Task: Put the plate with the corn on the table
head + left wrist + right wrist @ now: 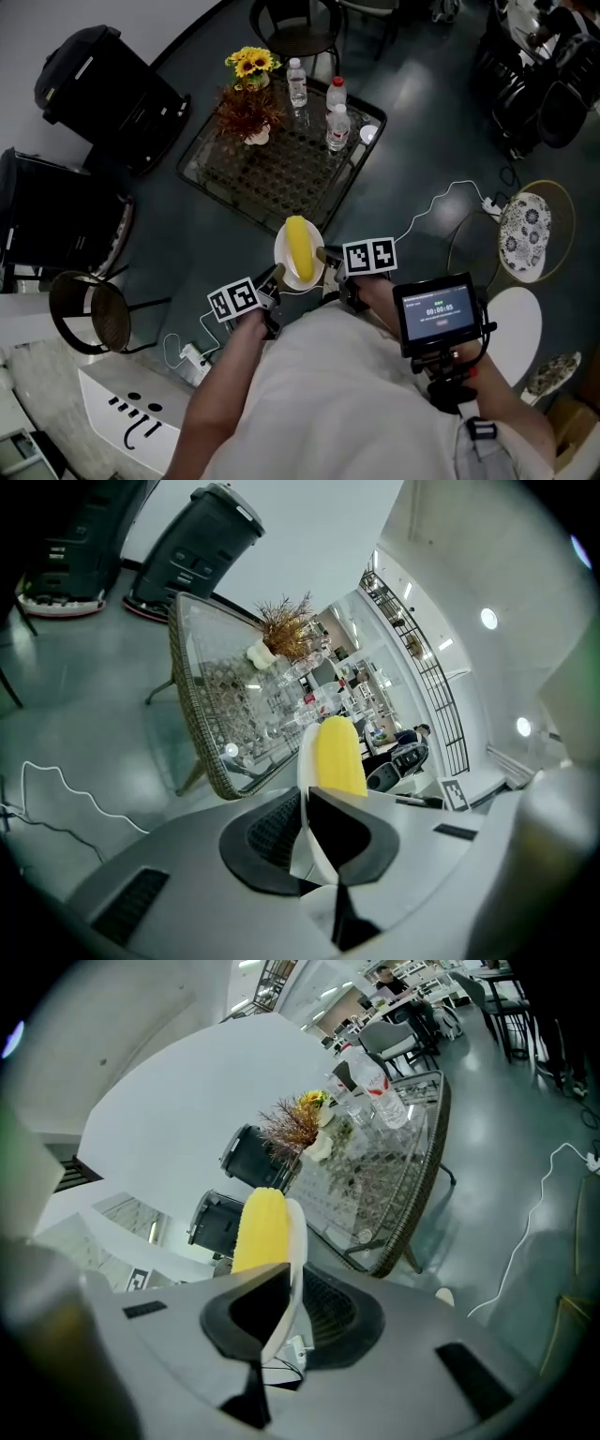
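In the head view the marker cubes (234,300) cover most of the left gripper (277,274) and the right gripper (324,255), so only their tips show at the rim of the plate (306,274). In the left gripper view a jaw hides the near end of the corn (337,752). The label of each bottle (297,82) on the desk (225,178) and the text on the screen (437,310) are too small to read.

The tabletop (272,183) is glass over a woven frame (a tilted square in the head view). Sunflowers (251,64) stand at its 11 o'clock corner, with a dried reddish bouquet (246,112) just beside them at 10 o'clock. One bottle (297,82) stands at 12 o'clock, a second bottle (337,94) at 1 and a third bottle (337,128) at 2. A small white round thing (367,134) lies just beside the third.
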Demonstrator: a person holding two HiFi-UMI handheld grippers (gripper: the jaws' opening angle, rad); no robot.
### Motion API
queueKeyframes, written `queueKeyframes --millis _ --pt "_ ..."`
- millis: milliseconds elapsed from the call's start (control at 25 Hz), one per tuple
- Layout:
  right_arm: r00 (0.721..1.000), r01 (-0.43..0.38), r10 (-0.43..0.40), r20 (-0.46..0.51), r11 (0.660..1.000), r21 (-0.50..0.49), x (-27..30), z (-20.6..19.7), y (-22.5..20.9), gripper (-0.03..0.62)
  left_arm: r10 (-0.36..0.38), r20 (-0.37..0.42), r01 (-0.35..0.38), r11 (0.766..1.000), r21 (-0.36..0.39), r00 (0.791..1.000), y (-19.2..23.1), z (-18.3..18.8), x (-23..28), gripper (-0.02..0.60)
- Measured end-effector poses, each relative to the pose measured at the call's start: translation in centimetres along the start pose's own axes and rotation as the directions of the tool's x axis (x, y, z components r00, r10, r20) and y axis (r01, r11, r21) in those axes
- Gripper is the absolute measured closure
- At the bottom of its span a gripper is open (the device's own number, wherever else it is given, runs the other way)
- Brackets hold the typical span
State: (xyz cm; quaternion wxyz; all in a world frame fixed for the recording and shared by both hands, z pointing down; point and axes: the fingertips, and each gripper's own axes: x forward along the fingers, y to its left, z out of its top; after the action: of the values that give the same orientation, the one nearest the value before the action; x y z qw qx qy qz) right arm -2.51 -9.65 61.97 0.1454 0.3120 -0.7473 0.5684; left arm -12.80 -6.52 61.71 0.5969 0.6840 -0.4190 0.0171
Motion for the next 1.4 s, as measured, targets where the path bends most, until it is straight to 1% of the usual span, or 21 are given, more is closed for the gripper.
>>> queueKeyframes --millis 200,400,720,1000,1200,1400 --pt "1.000 -0.019 0.019 -0.016 1.000 -0.008 0.3 1.9 -0.5 0.545 0.024 0.006 -0.024 1.000 -0.011 1.000 -0.3 1.3 1.3 0.548" --pt "0.999 -0.030 0.029 -0.029 1.000 0.000 0.5 4.7 -1.6 0.545 0.047 0.005 -0.047 0.999 -0.018 0.999 -1.1 3.2 3.5 0.548" --pt "0.998 -0.045 0.045 -0.050 0.999 0.002 0.7 6.1 -2.4 0.545 0.067 0.012 -0.067 0.997 -0.036 0.998 -1.2 3.9 4.8 0.548" --pt "0.996 -0.062 0.062 -0.063 0.998 0.004 1.6 6.6 -2.6 0.545 0.095 0.015 -0.095 0.995 -0.020 0.995 -0.9 4.9 5.0 0.548" --pt "0.997 -0.051 0.050 -0.065 0.999 -0.011 2.1 6.9 -2.5 0.545 0.084 0.013 -0.083 0.996 -0.037 0.996 -0.3 5.2 5.1 0.548" --pt "0.998 -0.022 0.022 -0.066 1.000 0.003 3.0 8.4 -3.1 0.545 0.085 -0.010 -0.085 0.996 -0.011 0.996 -0.1 6.9 6.4 0.548"
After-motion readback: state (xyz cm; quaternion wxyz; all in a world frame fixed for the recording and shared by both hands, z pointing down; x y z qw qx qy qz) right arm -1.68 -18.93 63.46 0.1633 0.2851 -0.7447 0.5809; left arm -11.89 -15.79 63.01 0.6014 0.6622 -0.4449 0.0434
